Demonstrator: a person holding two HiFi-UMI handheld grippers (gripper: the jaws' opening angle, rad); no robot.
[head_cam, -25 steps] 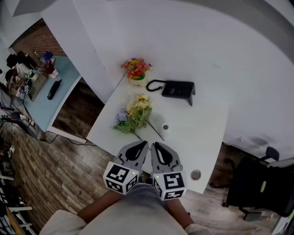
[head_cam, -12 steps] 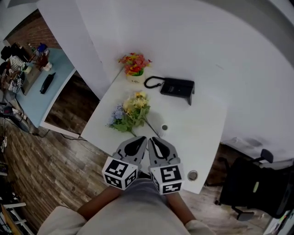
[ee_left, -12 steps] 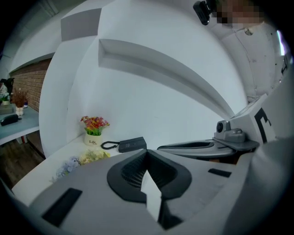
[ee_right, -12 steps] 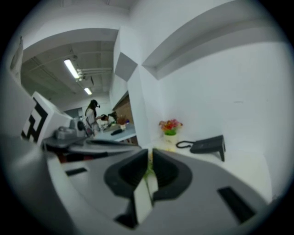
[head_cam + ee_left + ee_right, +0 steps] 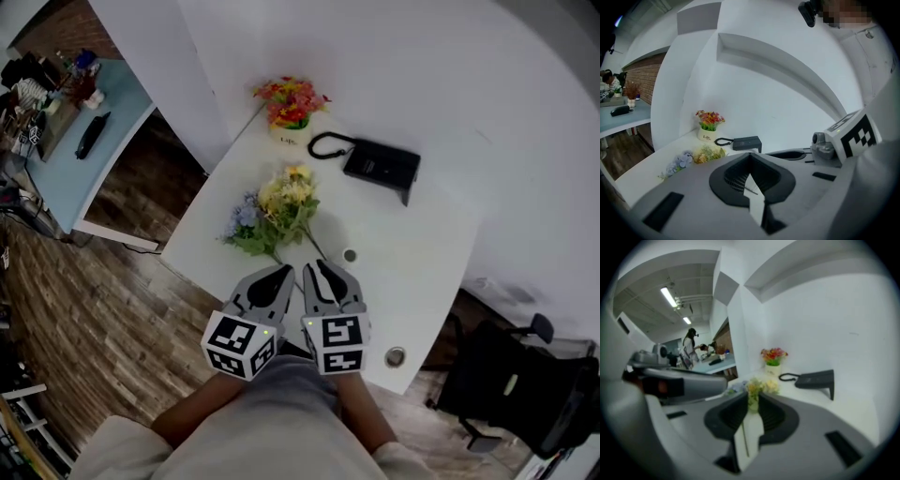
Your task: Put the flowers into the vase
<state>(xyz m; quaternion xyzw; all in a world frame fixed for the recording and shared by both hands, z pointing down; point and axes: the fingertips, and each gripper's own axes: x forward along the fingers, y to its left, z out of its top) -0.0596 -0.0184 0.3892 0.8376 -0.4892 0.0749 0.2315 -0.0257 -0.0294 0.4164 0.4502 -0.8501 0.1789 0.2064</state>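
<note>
Flowers (image 5: pixel 277 211) lay loose on their side on the white table (image 5: pixel 427 253). They were a bundle of yellow and pale blue heads with green leaves, and the thin stem pointed back toward the person. None of that bundle stood in any vessel.

The only container in view was a small white pot (image 5: pixel 289 131) at the far edge by the wall. It was well apart from the bundle and already held red and orange blooms. It was probably the vase meant, though it was too small in the head view to be sure. A black device (image 5: pixel 380 167) with a looped cord sat just to its right.

The left gripper (image 5: pixel 284 273) hung over the near edge of the table, its jaws closed together on nothing. The right gripper (image 5: pixel 320 268), just beside it, had just been opening its jaws to a narrow gap. In its own view the flowers lined up beyond that gap, not between the pads, so nothing was held. Neither gripper touched the bundle.

By that layout the task had barely begun. Grasping the stem, lifting the bundle, carrying it to the pot and setting it in all remained.
</note>
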